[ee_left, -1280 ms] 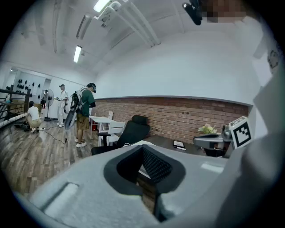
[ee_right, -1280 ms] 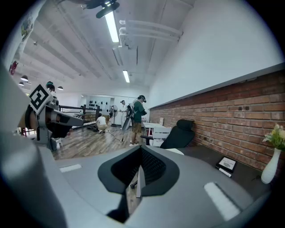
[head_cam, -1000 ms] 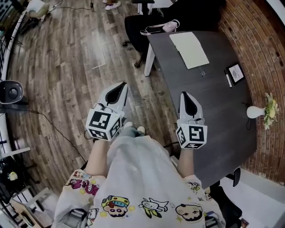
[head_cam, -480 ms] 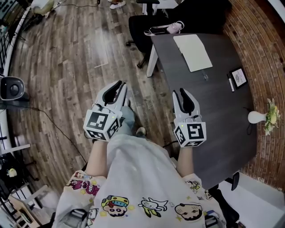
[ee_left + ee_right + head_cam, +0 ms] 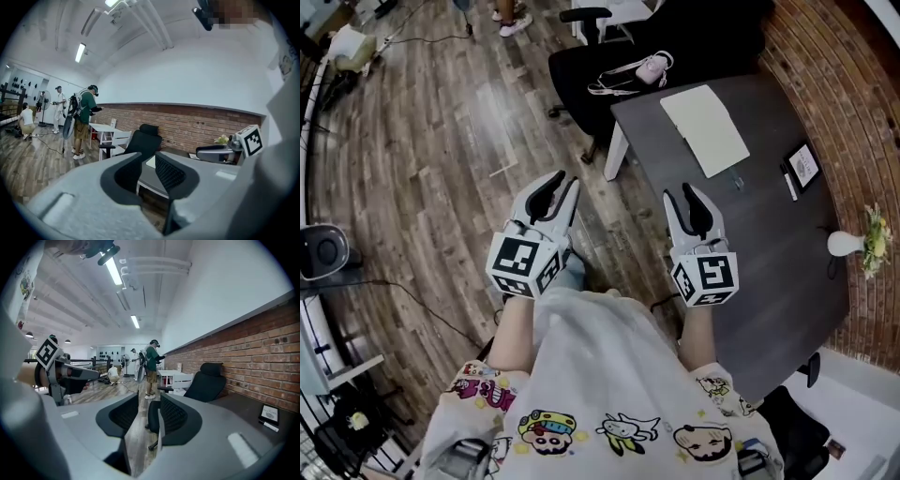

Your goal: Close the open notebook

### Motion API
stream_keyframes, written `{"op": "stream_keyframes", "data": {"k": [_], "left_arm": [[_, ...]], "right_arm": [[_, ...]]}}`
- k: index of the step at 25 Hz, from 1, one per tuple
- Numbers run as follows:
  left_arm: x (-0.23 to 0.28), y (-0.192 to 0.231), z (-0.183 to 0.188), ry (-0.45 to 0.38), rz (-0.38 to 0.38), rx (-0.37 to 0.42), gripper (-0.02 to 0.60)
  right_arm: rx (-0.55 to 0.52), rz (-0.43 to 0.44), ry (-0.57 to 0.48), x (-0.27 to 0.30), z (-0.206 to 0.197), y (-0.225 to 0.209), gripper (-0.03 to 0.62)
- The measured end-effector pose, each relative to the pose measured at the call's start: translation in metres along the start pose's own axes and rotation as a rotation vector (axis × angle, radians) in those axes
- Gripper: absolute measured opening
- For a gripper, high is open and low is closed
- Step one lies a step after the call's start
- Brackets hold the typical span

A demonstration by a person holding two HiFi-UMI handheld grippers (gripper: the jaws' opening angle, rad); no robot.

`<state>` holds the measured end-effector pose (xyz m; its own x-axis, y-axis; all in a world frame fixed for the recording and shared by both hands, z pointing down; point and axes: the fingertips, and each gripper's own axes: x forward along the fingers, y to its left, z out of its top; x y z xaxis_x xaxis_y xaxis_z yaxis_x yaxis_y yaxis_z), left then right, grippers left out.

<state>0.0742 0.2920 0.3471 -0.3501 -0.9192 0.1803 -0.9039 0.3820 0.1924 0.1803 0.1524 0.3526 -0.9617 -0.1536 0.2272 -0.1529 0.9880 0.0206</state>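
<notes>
While the notebook (image 5: 705,129) lies untouched, the left hand-held gripper (image 5: 560,187) and right hand-held gripper (image 5: 683,199) have just spread, empty.

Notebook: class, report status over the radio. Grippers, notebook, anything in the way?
Left gripper and right gripper empty, jaws have just been opening. Notebook flat on table, untouched, well ahead. Nothing seen between right gripper and it.

Head view: high above person, facing steeply down; left gripper (image 5: 562,183) left of centre, right gripper (image 5: 680,192) right of centre, dark grey rectangular table (image 5: 769,234) at right.
Gripper views: low, close behind own jaws, facing nearly level across room.
Shared by all three: black office chair (image 5: 581,66), red brick wall (image 5: 853,112), table.
</notes>
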Motion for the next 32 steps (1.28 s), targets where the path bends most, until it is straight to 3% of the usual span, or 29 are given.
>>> {"op": "stream_keyframes", "data": {"k": [9, 16, 24, 32], "left_arm": [[0.057, 0.085, 0.034, 0.017, -0.1, 0.044, 0.095], [0.068, 0.132, 0.025, 0.062, -0.135, 0.029, 0.098], [0.096, 0.145, 0.022, 0.088, -0.209, 0.022, 0.098], [0.157, 0.147, 0.023, 0.118, -0.251, 0.04, 0.098]], "right_arm": [[0.036, -0.113, 0.006, 0.081, 0.02, -0.006, 0.156], [0.105, -0.219, 0.02, 0.105, 0.013, -0.017, 0.156], [0.161, -0.325, 0.066, 0.109, -0.006, -0.031, 0.153], [0.187, -0.393, 0.073, 0.129, -0.013, -0.082, 0.152]]}}
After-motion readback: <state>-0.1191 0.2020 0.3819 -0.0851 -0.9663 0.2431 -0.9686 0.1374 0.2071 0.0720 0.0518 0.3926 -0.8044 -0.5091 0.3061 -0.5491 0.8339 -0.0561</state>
